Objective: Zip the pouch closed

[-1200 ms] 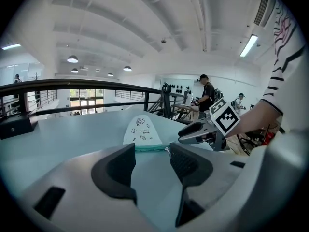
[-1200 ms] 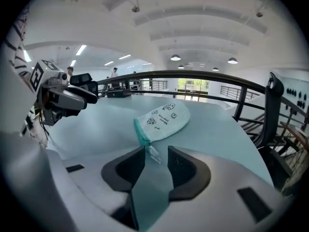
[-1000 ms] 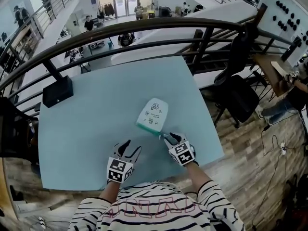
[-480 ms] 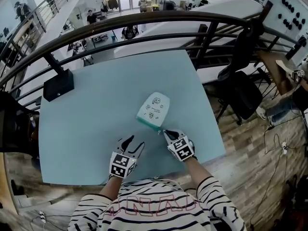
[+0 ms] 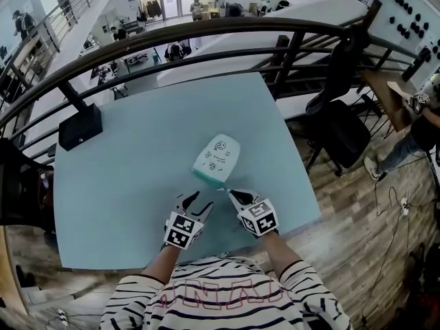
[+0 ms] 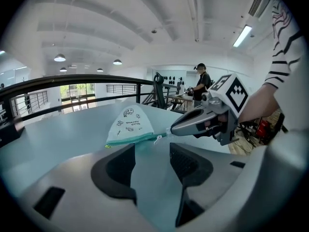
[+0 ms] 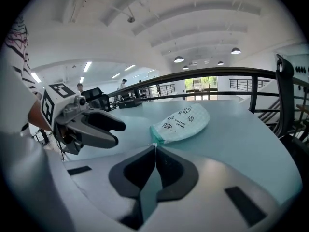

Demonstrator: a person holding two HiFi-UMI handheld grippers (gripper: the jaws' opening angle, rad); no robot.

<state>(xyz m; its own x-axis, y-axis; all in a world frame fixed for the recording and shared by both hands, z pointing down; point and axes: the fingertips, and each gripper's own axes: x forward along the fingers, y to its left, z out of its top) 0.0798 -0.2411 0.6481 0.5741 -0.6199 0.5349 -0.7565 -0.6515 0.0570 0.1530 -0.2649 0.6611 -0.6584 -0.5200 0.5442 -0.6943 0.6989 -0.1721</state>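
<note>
A white pouch (image 5: 217, 158) with small drawings and a teal zipper edge lies on the pale blue table (image 5: 137, 150). My right gripper (image 5: 230, 193) is at its near right corner. The jaws are closing tight on the teal zipper end (image 6: 167, 134). A little white pull (image 6: 157, 139) hangs just left of that tip. In the right gripper view the pouch (image 7: 181, 122) lies just beyond the pressed-together jaws (image 7: 155, 151). My left gripper (image 5: 197, 201) stands open and empty, short of the zipper edge (image 6: 130, 140), which shows beyond its jaws (image 6: 152, 151).
A black box (image 5: 81, 129) sits at the table's far left corner. A dark curved railing (image 5: 206, 36) runs behind the table, with a drop to a lower floor beyond. A black chair (image 5: 337, 136) stands off the right edge. The near table edge (image 5: 206, 247) is close to my body.
The right gripper was open beside the pouch's near corner and has closed on it. The left gripper has moved forward and right, closer to the zipper edge.
</note>
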